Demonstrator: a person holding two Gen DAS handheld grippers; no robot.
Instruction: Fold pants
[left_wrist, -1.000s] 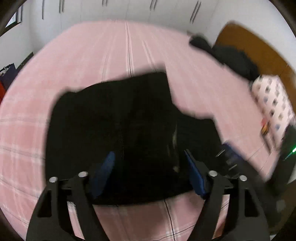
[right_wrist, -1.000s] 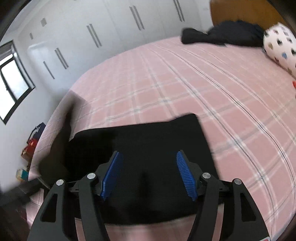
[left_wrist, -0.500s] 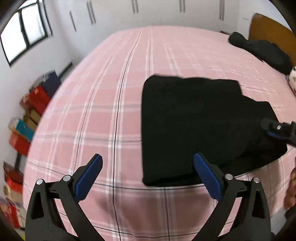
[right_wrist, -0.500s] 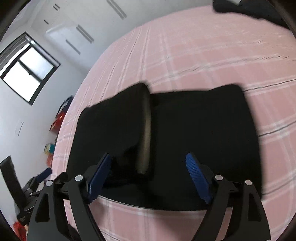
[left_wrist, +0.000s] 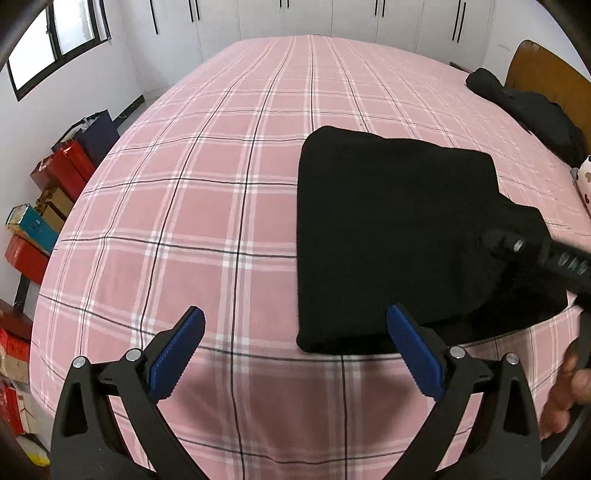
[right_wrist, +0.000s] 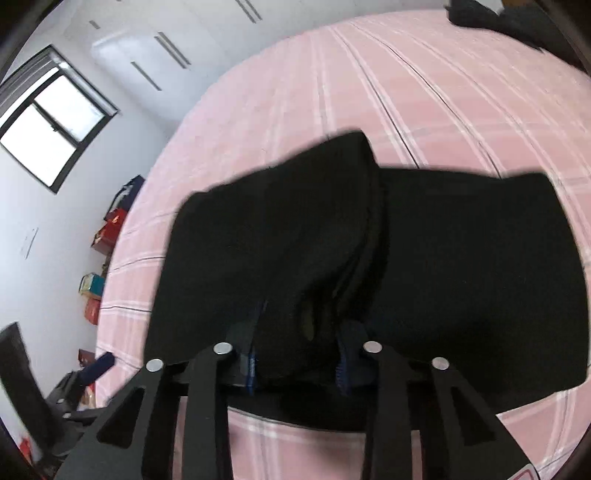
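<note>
Black pants (left_wrist: 388, 229) lie folded into a thick block on the pink plaid bed (left_wrist: 207, 206). My left gripper (left_wrist: 295, 314) stands wide open over bare sheet at the block's near left corner, nothing between its blue pads. In the right wrist view the pants (right_wrist: 461, 277) fill the middle, with an upper layer lying over the left part. My right gripper (right_wrist: 297, 343) is closing, its blue pads pinching a bunch of that black cloth at the near edge. From the left wrist view the right gripper (left_wrist: 517, 245) reaches in over the block's right side.
Dark clothes (left_wrist: 535, 110) are piled by the wooden headboard (left_wrist: 535, 62) at the far right, next to a spotted pillow (left_wrist: 585, 177). Red boxes and bags (left_wrist: 55, 173) line the floor left of the bed. A hand (left_wrist: 569, 387) shows at the lower right.
My left gripper slid left off the pants and opened wide. My right gripper moved in at the near edge and closed its pads on a bunch of black cloth.
</note>
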